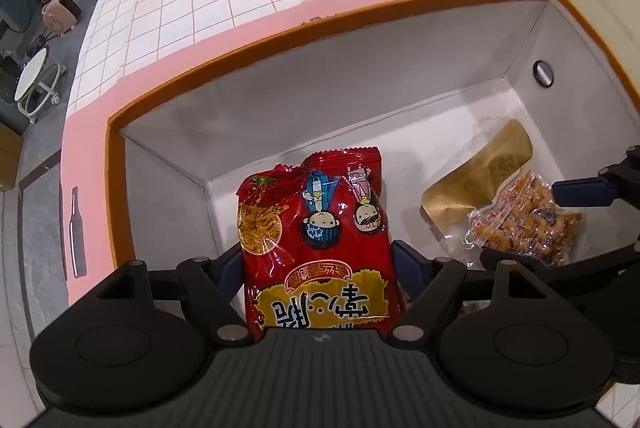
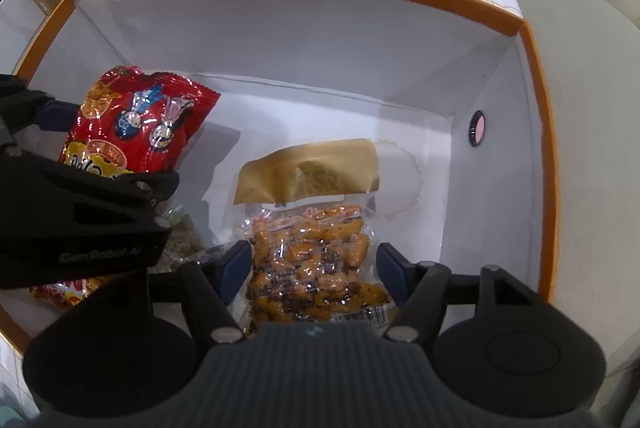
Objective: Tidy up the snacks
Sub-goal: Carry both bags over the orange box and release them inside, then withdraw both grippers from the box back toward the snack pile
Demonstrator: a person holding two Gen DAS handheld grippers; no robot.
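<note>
While both packets hang inside the box, we read the scene so:
Left gripper (image 1: 316, 264): its blue fingers (image 1: 406, 262) flank the red noodle-snack bag (image 1: 316, 228); in the right wrist view the bag stands tilted, upper end raised, so we judge it not yet settled. We cannot tell whether the pads grip or only flank it.
Right gripper (image 2: 314, 270): fingers stand fairly wide either side of the clear packet of orange snacks (image 2: 316, 260), and a gap shows on the right side.
Box (image 1: 280, 45): white inside, orange rim; a gold pouch (image 2: 308, 171) lies flat on the floor, its near edge under the clear packet.
Risk, red bag: we judge it may topple onto the gold pouch if freed while tilted.
Risk, grippers: they work close together; withdrawing both at once could knock them or drag a packet out.
</note>
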